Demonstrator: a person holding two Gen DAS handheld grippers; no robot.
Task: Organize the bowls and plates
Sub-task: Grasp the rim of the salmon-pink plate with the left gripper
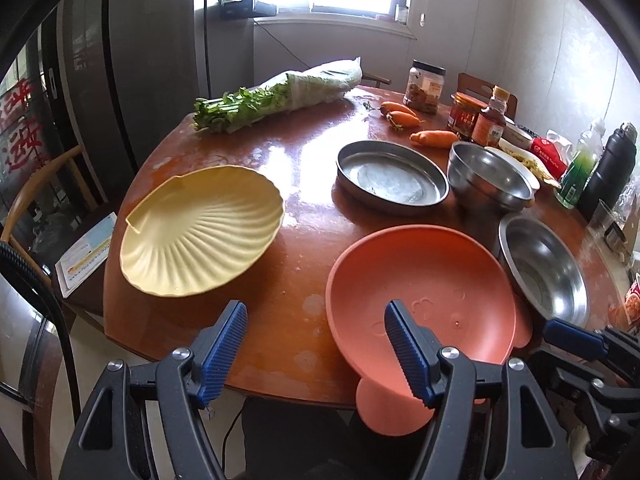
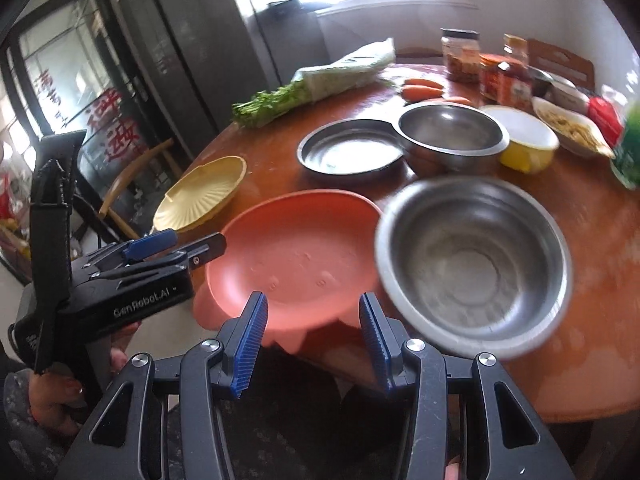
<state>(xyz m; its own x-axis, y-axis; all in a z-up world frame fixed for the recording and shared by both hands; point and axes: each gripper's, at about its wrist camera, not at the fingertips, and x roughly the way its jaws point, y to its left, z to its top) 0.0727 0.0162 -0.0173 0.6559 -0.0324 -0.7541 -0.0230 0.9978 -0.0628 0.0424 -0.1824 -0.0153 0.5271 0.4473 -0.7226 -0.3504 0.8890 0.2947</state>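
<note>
We hold our left gripper (image 1: 316, 322) low at the near edge of the round wooden bench (image 1: 304, 168), its blue fingers (image 1: 230, 338) spread apart with nothing between them; one finger sits over bare wood, the other in front of the orange plate (image 1: 420, 280). That orange plate lies at the lower centre of the left wrist view, its lobed rim overhanging the bench edge. To its left, in the left middle of the frame, rests the yellow shell-shaped plate (image 1: 200, 236), apart from the orange one. Above the orange plate, toward the upper right, a shallow steel pan (image 1: 390, 178) sits beside a steel bowl (image 1: 488, 176), and a second, larger steel bowl (image 1: 544, 266) stands just right of the orange plate, close enough that we cannot tell whether they touch. In the right wrist view our right gripper (image 2: 312, 326) hangs over the near edge of the orange plate (image 2: 296, 256), fingers (image 2: 250, 340) released and gripping nothing, with the larger steel bowl (image 2: 476, 268) blurred at the right centre. The left gripper (image 2: 168, 248) appears there at the lower left, held in a hand (image 2: 52, 396). Farther back lie a wrapped bundle of greens (image 1: 276, 98), carrots (image 1: 434, 138), jars (image 1: 426, 86) and a yellow bowl (image 2: 524, 142).
</note>
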